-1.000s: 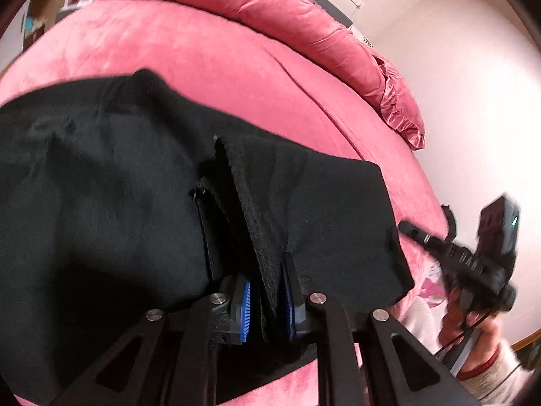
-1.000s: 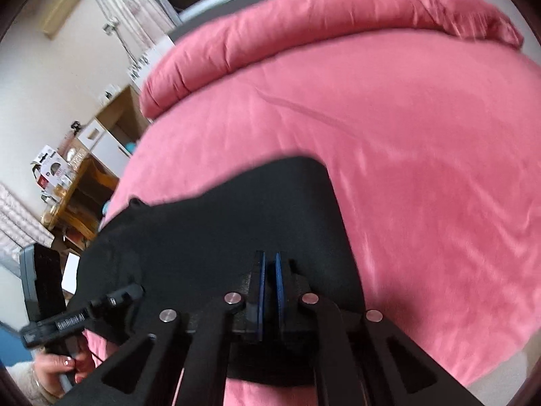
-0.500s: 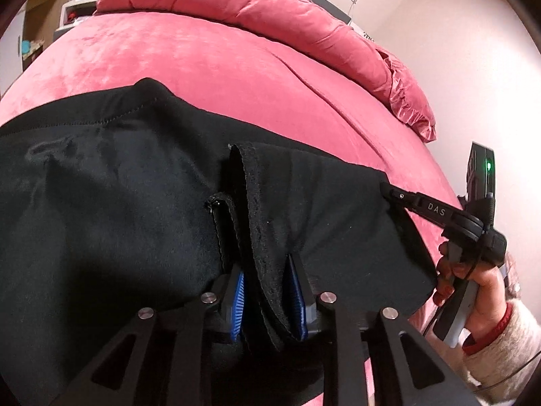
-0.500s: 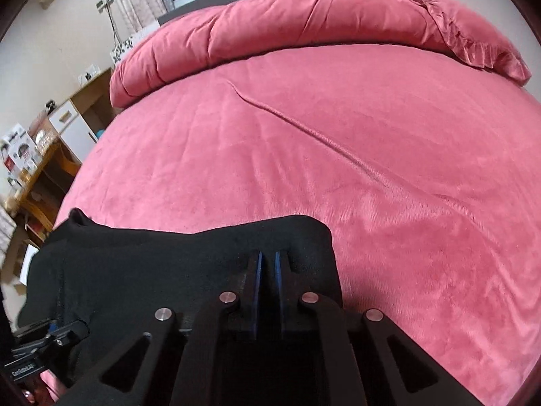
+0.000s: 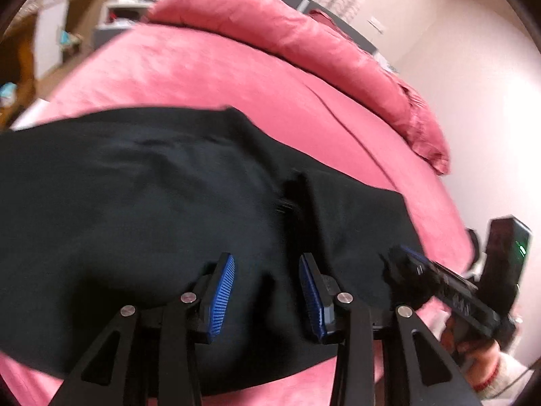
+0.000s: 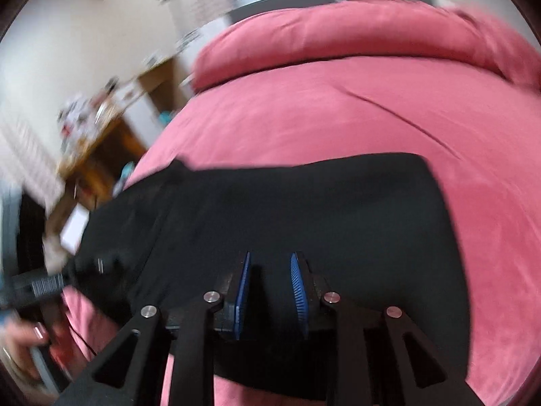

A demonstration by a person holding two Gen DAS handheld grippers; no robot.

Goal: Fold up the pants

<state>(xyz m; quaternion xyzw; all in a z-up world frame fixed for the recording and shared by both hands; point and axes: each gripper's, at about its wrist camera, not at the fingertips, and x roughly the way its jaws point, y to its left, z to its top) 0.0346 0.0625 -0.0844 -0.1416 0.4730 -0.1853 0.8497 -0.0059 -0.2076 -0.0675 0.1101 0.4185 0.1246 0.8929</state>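
black pants (image 5: 142,203) lie spread flat on the pink bedspread (image 5: 209,77), filling the middle and lower left of the left wrist view. in the right wrist view the same garment (image 6: 321,209) covers the centre and lower half of the frame, its far edge running straight across the middle and its right edge dropping down toward the lower right.

left gripper (image 5: 267,270): bottom centre of its own view, poised above the fabric. jaws are opening; blue pads (image 5: 223,291) stand apart with dark cloth visible in the gap behind them, and no fold is pinched between them.

right gripper (image 6: 270,270): bottom centre of its own view, also over the pants. jaws are opening, the gap narrower than on the left; nothing pinched between the pads.

the right gripper also shows at the lower right of the left wrist view (image 5: 439,284), held by a hand (image 5: 473,348) in a light sleeve, its tip at the right edge of the pants. the left gripper appears at the lower left of the right wrist view (image 6: 50,284), tip at the garment's left edge.

a rolled pink duvet (image 6: 355,37) lies across the upper part of the bed. both views are motion-blurred.
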